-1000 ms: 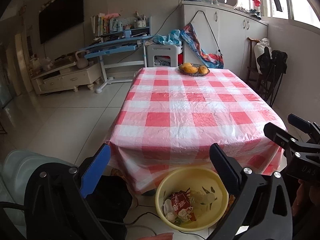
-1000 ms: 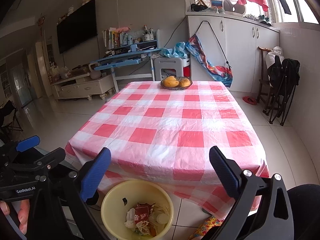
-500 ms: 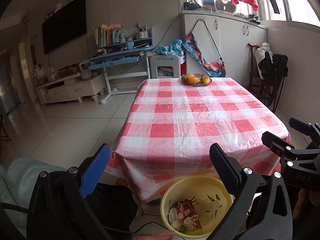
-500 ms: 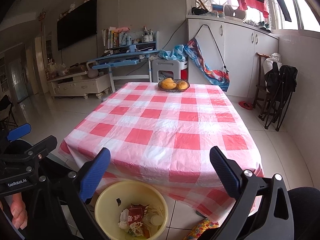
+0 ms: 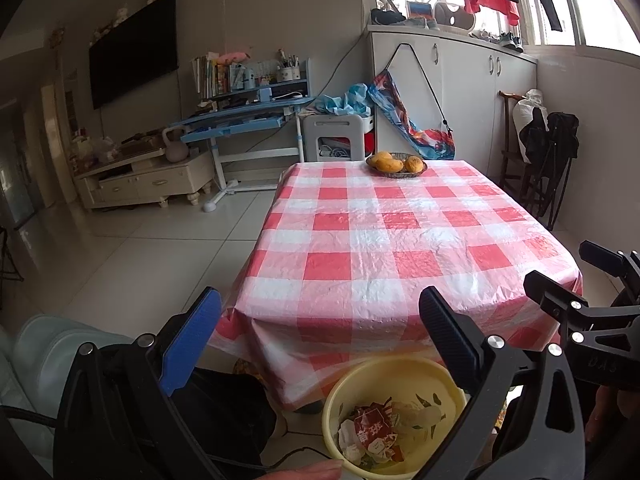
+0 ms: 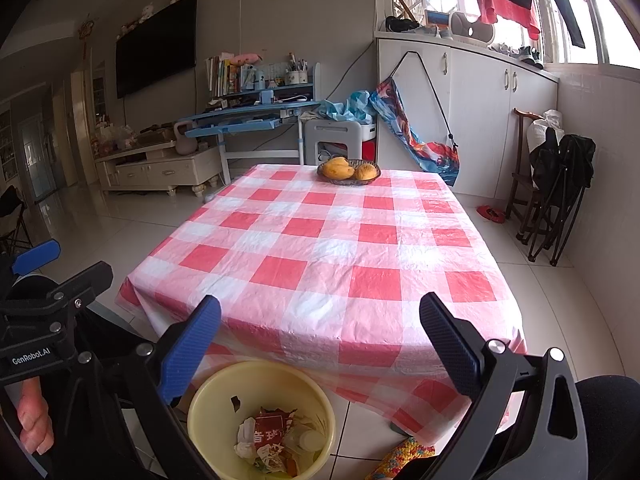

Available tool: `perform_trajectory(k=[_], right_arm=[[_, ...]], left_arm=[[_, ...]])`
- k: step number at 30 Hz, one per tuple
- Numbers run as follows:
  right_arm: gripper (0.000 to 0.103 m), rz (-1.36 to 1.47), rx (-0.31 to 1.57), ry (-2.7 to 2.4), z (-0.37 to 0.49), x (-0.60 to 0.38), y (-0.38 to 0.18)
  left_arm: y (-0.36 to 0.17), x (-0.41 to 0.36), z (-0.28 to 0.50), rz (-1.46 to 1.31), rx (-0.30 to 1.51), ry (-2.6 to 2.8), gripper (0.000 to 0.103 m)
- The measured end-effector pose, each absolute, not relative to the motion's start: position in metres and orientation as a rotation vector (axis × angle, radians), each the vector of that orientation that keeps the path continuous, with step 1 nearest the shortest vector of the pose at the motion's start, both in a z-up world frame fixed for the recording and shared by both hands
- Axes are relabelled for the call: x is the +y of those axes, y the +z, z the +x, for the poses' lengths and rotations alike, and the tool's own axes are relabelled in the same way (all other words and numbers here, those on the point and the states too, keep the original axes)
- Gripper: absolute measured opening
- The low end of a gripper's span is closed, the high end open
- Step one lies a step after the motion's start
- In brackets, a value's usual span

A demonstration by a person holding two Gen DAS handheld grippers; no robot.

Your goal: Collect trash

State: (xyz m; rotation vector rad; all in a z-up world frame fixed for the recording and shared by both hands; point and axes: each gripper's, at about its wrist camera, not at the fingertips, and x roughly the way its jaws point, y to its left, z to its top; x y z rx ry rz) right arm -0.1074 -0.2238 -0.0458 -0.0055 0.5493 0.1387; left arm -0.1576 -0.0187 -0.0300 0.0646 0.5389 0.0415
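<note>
A yellow bin [image 5: 340, 396] stands on the floor at the table's near edge; it also shows in the right wrist view [image 6: 208, 400]. It holds a red wrapper [image 5: 374, 428] and crumpled paper and packets [image 6: 276, 436]. My left gripper [image 5: 320, 336] is open and empty, held above and behind the bin. My right gripper [image 6: 320, 336] is open and empty, also above the bin. Each gripper shows at the edge of the other's view.
A table with a red-and-white checked cloth [image 5: 392, 240] fills the middle. A bowl of mangoes [image 5: 396, 164] sits at its far end. A blue desk [image 5: 240, 124], a white stool [image 5: 332, 136], a TV cabinet [image 5: 144, 180] and folded chairs [image 6: 556, 192] stand around.
Both grippers have risen and tilted up, so the table and bin sit lower and a little farther in view. Both stay open and empty.
</note>
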Motion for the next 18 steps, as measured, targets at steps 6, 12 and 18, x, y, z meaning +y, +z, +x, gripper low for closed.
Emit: perform_trajectory(k=[6, 12, 18], right_arm=[[0.095, -0.005, 0.533, 0.138, -0.1085, -0.2253, -0.0421], [0.095, -0.006, 0.530, 0.138, -0.1079, -0.2261, -0.0409], [0.095, -0.008, 0.528, 0.140, -0.1081, -0.2254, -0.0397]], left_arm=[[-0.0285, -0.0176, -0.1583, 0.057, 0.533, 0.041, 0.096], [-0.0277, -0.0169, -0.1589, 0.056, 0.528, 0.038, 0.096], [-0.0270, -0.0159, -0.1594, 0.051, 0.525, 0.038, 0.096]])
